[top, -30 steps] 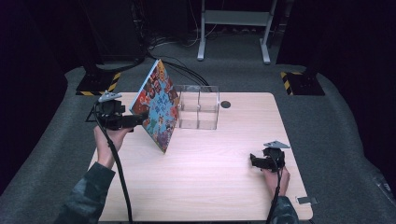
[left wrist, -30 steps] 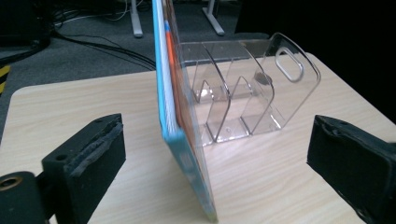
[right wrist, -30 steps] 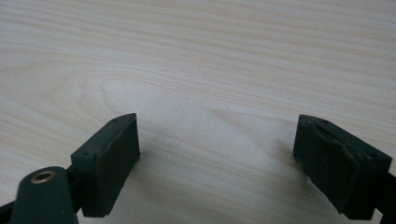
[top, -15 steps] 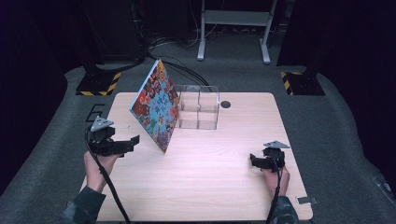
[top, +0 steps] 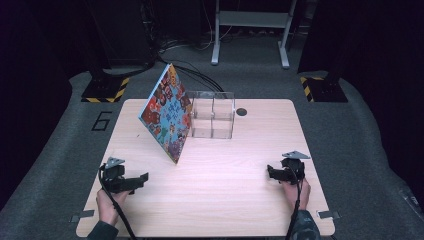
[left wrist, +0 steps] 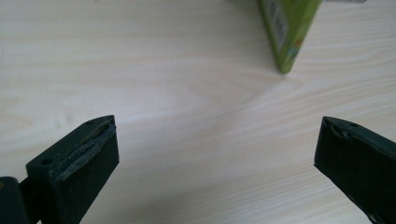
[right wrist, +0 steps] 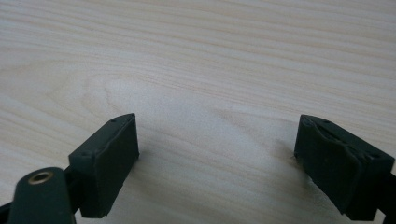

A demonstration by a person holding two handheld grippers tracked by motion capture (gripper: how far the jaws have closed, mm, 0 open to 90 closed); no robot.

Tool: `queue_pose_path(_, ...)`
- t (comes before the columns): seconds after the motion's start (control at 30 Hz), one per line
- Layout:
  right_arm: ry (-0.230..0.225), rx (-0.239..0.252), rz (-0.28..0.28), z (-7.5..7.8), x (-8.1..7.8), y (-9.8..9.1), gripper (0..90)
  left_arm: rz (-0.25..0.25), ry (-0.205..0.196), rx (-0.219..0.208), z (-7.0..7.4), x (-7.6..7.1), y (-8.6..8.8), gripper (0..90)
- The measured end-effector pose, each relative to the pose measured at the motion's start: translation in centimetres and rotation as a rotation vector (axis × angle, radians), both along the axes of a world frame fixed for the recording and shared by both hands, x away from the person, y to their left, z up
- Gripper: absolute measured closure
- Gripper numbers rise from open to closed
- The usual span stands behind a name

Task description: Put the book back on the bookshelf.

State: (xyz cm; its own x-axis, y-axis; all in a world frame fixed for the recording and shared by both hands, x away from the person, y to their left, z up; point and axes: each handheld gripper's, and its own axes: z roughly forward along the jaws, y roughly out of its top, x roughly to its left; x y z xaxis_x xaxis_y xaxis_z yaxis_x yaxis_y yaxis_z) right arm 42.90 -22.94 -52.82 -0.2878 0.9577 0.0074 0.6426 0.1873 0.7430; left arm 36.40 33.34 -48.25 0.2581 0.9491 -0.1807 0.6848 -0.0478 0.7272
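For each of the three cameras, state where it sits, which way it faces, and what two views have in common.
High view: fixed above the near side of the table, facing forward and down at the colourful book leaning on the clear box; both hands and the left tool and right tool show.
Left gripper view: rides the left tool, faces the tabletop; open jaws, the book's green bottom corner.
Right gripper view: rides the right tool, faces bare wood; open jaws.
Shared: high and left gripper views both show the book.
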Motion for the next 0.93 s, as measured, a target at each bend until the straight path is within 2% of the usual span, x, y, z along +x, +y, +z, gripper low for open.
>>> queue_pose_path(0.03, 0.000, 0.000, 0.001, 0.0, 0.0, 0.0, 12.9, 0.017, 0.016, 0.012, -1.4, 0.1, 0.2, 0.0)
queue_pose_path(0.07, 0.003, -0.002, 0.002, 0.0, 0.0, 0.0, 12.8, 0.025, 0.033, 0.005, -2.0, 0.0, 0.2, 0.0)
queue_pose_path(0.13, 0.003, -0.001, 0.003, 0.0, 0.0, 0.0, 12.8, 0.018, 0.046, 0.023, -3.1, 0.1, 0.4, 0.0)
queue_pose_path(0.17, 0.002, -0.001, 0.004, 0.0, 0.0, 0.0, 12.7, 0.025, 0.049, 0.016, -3.6, 0.1, 0.3, 0.0)
queue_pose_path(0.2, 0.002, -0.001, 0.004, 0.0, 0.0, 0.0, 12.7, 0.025, 0.049, 0.016, -3.6, 0.1, 0.3, 0.0)
queue_pose_path(0.23, 0.002, -0.001, 0.005, 0.0, 0.0, 0.0, 12.6, 0.019, 0.041, 0.036, -4.2, -0.1, 0.3, 0.0)
queue_pose_path(0.27, 0.002, -0.001, 0.006, 0.0, 0.0, 0.1, 12.6, 0.019, 0.017, 0.068, -4.4, -0.1, 0.3, 0.0)
queue_pose_path(0.33, 0.001, -0.002, 0.007, 0.0, 0.0, 0.0, 12.5, 0.025, 0.006, 0.066, -4.6, -0.2, 0.1, 0.0)
queue_pose_path(0.4, 0.001, -0.001, 0.007, 0.0, 0.0, 0.0, 12.5, 0.016, -0.037, 0.120, -4.9, -0.3, -0.1, 0.0)
queue_pose_path(0.43, 0.001, -0.001, 0.007, 0.0, 0.0, 0.0, 12.5, 0.005, -0.035, 0.158, -5.0, -0.3, -0.4, 0.3)
queue_pose_path(0.47, 0.001, -0.001, 0.007, 0.0, 0.0, 0.1, 12.5, -0.001, -0.032, 0.174, -5.0, -0.3, -0.5, 0.1)
queue_pose_path(0.63, 0.001, -0.001, 0.007, 0.0, 0.0, 0.0, 12.6, -0.011, -0.023, 0.168, -5.0, -0.3, -0.5, 0.1)
queue_pose_path(0.93, 0.002, 0.000, 0.005, 0.0, 0.0, 0.1, 12.6, -0.008, -0.031, 0.166, -5.0, -0.3, -0.6, 0.1)
